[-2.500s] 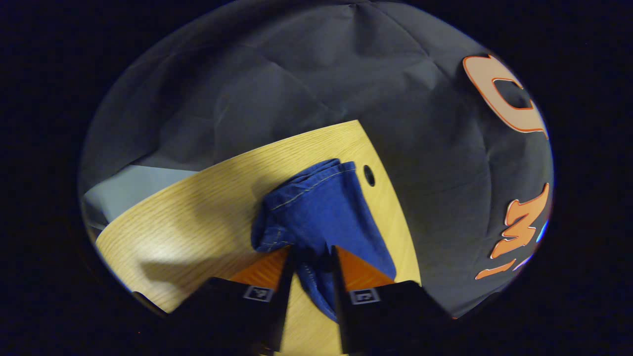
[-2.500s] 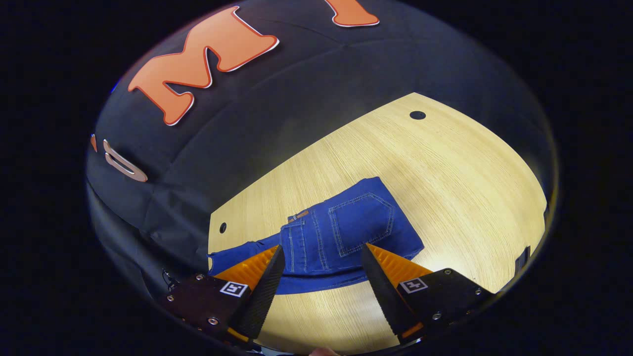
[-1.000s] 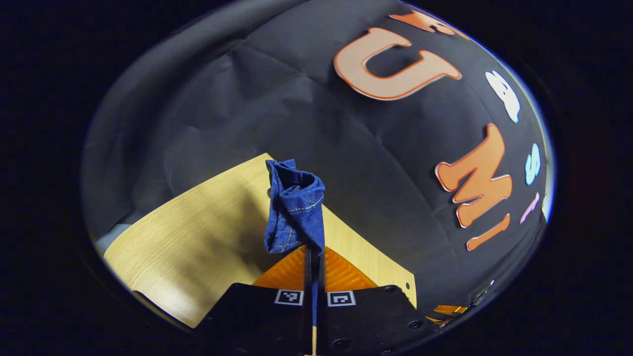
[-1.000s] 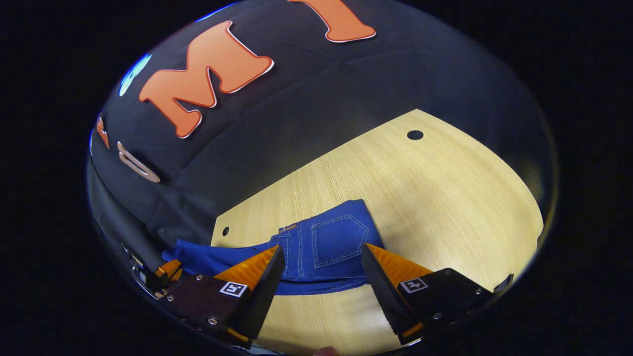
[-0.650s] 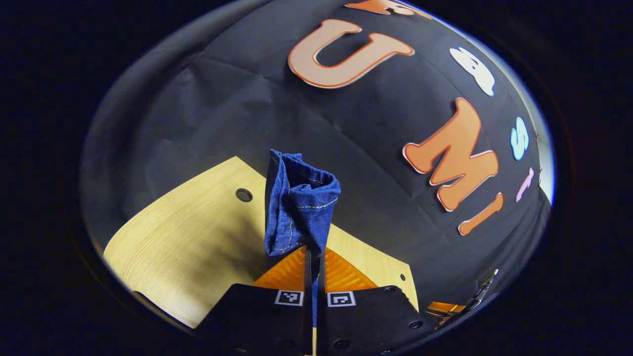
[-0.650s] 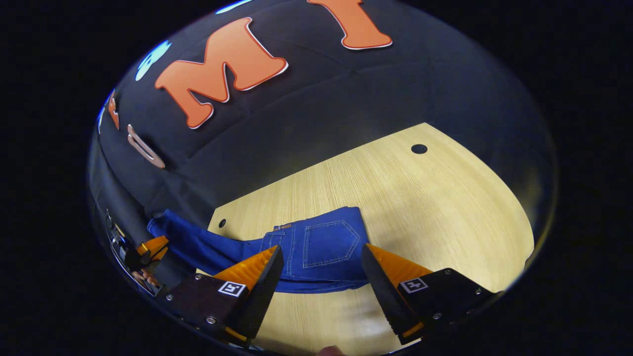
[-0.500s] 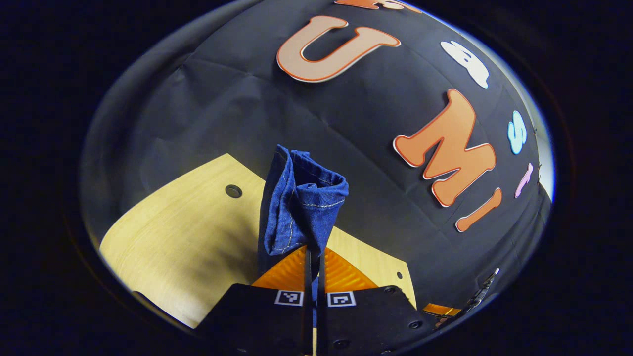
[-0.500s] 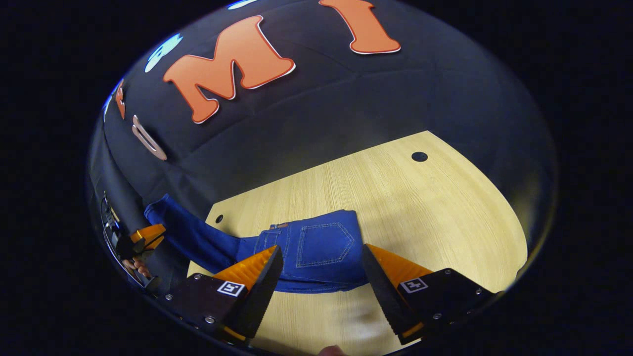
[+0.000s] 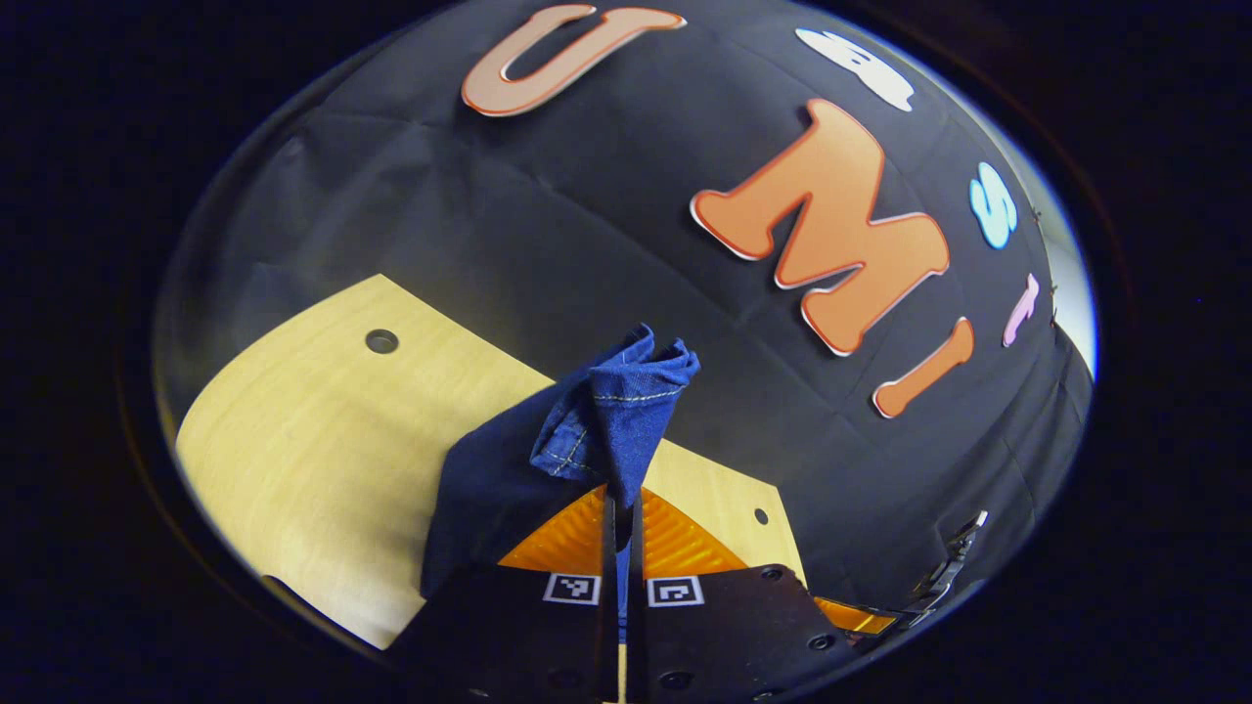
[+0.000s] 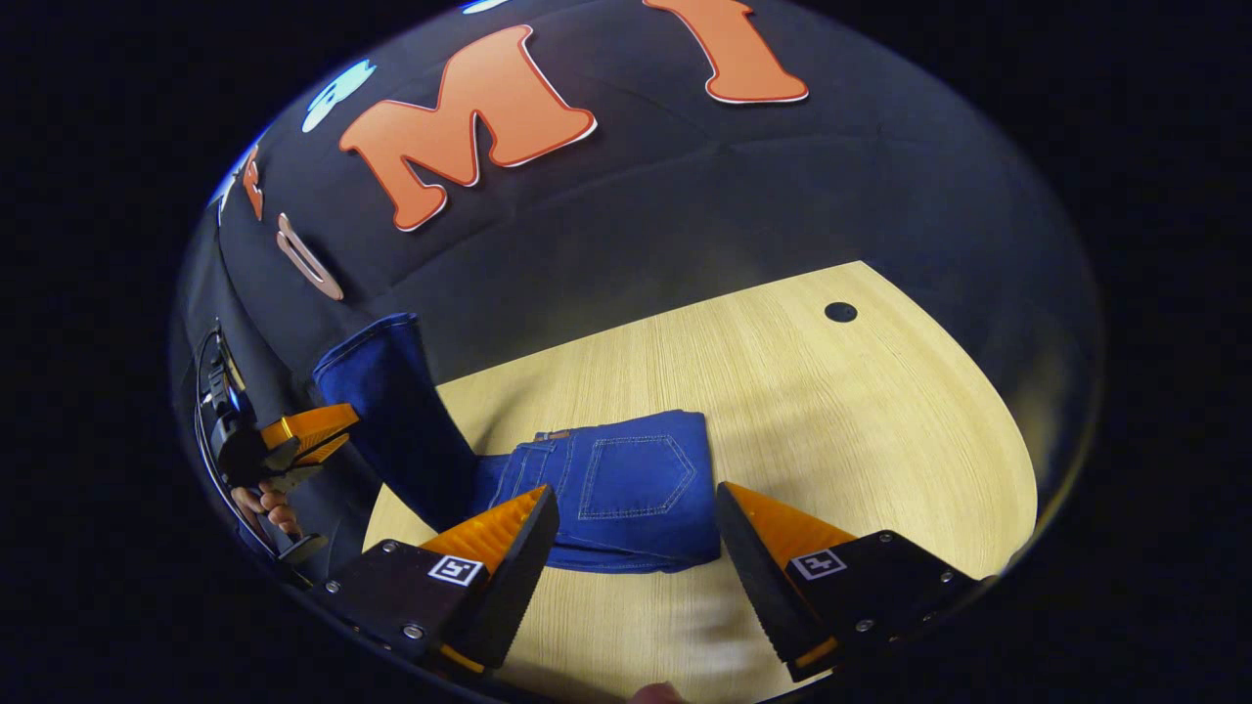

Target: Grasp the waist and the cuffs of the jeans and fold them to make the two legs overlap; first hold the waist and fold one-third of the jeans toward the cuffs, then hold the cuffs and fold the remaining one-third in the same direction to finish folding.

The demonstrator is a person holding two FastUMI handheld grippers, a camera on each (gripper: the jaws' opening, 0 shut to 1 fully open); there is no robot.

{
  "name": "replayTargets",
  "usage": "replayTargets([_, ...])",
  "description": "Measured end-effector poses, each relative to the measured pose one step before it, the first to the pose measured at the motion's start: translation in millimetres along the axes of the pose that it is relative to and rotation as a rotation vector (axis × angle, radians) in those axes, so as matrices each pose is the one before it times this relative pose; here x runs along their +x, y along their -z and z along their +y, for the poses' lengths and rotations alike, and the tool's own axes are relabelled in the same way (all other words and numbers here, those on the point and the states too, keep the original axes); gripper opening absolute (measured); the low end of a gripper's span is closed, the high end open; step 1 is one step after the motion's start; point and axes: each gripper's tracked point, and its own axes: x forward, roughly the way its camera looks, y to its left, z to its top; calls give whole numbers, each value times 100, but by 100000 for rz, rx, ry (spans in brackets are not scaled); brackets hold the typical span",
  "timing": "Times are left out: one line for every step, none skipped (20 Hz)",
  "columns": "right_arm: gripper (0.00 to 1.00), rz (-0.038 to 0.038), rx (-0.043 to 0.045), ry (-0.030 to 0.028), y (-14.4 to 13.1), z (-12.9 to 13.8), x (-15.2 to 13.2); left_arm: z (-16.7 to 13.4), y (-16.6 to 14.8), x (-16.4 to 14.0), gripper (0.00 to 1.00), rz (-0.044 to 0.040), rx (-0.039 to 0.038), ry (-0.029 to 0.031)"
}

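Note:
The blue jeans lie on the wooden table, their waist part folded over with a back pocket facing up. My right gripper hovers open just above and in front of that folded part, with nothing between its fingers. The legs rise from the table at the left of the right gripper view, up to the cuffs. My left gripper is shut on the bunched cuffs and holds them above the table. In the right gripper view the left gripper is at the far left, held by a hand.
The table has a round cable hole near its far right corner and another cable hole at the left. The black cloth wall stands close behind the table's far edge. Bare wood stretches to the right of the jeans.
The left gripper shut on the cuffs, lifted them off the table and swung them over toward the waist part. The right gripper stayed open over the folded waist.

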Motion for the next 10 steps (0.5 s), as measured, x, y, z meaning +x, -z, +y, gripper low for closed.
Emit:
replayTargets([98, 100, 355, -483, -64, -234, 40, -840, 824, 525, 4, 1651, 1385, 364])
replayTargets([99, 135, 529, -232, -29, -351, -59, -591, 940, 519, 4, 1624, 911, 117])
replayTargets([99, 154, 102, -544, -141, -301, -28, -758, 859, 631, 4, 1884, 892, 124])
replayTargets([99, 187, -189, 348, -78, -543, 21, -340, 800, 728, 4, 1196, 929, -235])
replayTargets([99, -117, -192, -164, -110, -410, 58, -581, 835, 688, 4, 1356, 1217, -273])
replayTargets([99, 152, -127, 29, -130, -426, -67, -321, 747, 577, 4, 1355, 1082, -399])
replayTargets([99, 67, -21, 34, 36, -491, -25, -557, 943, 701, 4, 1917, 992, 43])
replayTargets([98, 148, -15, -254, -81, -403, 87, -515, 842, 485, 4, 2197, 723, 353])
replayTargets([98, 445, 41, 337, 46, -582, 116, -451, 953, 762, 4, 1994, 917, -273])
replayTargets([98, 345, 117, -96, 129, -466, 4, -175, 980, 807, 4, 2170, 1334, -681])
